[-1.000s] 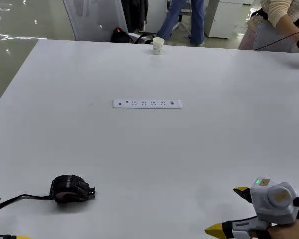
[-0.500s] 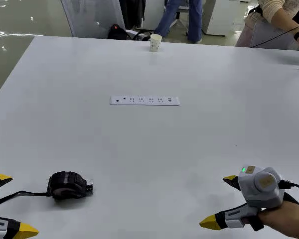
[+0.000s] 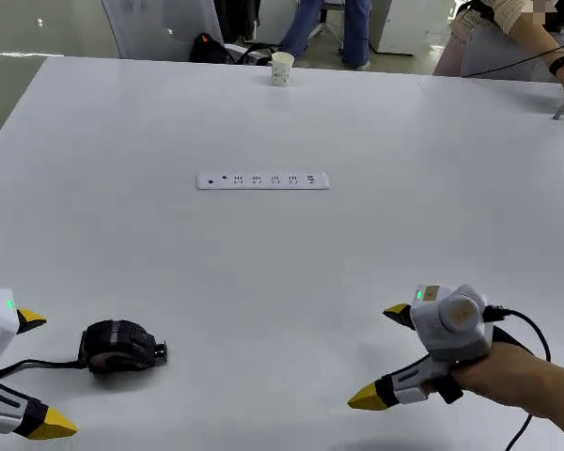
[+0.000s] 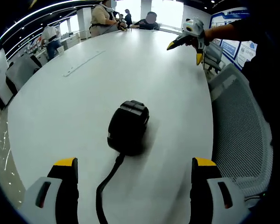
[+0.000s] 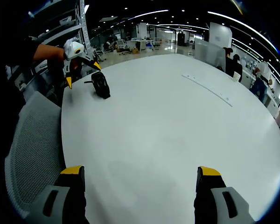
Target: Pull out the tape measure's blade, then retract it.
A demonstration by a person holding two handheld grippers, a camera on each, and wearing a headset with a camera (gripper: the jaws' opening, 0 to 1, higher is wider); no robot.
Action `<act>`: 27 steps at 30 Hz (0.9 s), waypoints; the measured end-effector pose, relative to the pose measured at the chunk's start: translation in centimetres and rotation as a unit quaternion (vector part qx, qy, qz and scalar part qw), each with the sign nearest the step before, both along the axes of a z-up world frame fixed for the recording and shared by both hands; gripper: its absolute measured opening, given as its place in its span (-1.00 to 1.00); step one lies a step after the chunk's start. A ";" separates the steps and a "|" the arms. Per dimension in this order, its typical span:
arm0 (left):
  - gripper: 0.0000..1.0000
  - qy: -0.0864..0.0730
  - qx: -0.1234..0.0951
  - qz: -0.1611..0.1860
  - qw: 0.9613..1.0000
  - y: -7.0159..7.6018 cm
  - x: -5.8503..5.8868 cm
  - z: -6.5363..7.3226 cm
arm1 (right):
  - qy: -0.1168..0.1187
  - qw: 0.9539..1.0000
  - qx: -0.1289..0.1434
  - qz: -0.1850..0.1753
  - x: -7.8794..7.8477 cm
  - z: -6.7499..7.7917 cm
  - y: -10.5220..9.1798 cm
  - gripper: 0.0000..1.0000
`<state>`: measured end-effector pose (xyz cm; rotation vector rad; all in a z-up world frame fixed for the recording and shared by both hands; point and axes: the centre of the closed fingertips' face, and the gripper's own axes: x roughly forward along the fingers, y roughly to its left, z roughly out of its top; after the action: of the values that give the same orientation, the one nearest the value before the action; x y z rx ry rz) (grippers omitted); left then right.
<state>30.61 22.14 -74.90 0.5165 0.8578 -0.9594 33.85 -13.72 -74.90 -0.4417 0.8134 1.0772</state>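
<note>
Left gripper hung open just left of the tape measure and needed to clamp its case squarely before the open right gripper pulled.

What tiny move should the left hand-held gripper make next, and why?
Probably ease the left hand-held gripper forward and close on the tape measure: the jaws stand open, and it lies ungrasped on the table just ahead of them.

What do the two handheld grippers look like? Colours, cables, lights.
They match: the left gripper and right gripper have white-grey bodies, grey-and-black jaws with yellow tips, and a small green light on top. A black cable trails from the right one. The person wears dark sleeves on the upper arms.
</note>
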 end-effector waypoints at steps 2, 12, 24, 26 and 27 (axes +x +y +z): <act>0.98 -0.007 0.008 -0.005 1.000 -0.1 0.6 0.0 | -0.003 1.000 0.002 0.002 0.5 0.1 0.4 0.98; 0.92 0.001 0.018 -0.045 0.999 -1.3 2.3 0.4 | 0.001 1.000 0.000 0.023 0.7 -0.3 2.4 0.98; 0.77 0.011 0.064 -0.117 0.991 -2.9 2.3 -1.7 | -0.006 0.998 0.005 0.063 0.9 -0.6 6.5 0.98; 0.77 0.018 0.063 -0.115 0.991 -3.3 2.2 -1.9 | -0.009 0.997 0.003 0.079 0.9 -0.5 7.2 0.82; 0.76 0.022 0.064 -0.117 0.991 -3.4 2.3 -2.1 | -0.010 0.996 0.002 0.083 1.0 -0.5 7.6 0.78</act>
<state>32.87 18.79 -76.95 0.7207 0.9154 -1.1384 34.81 -6.11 -75.42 -0.5234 0.7661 1.2262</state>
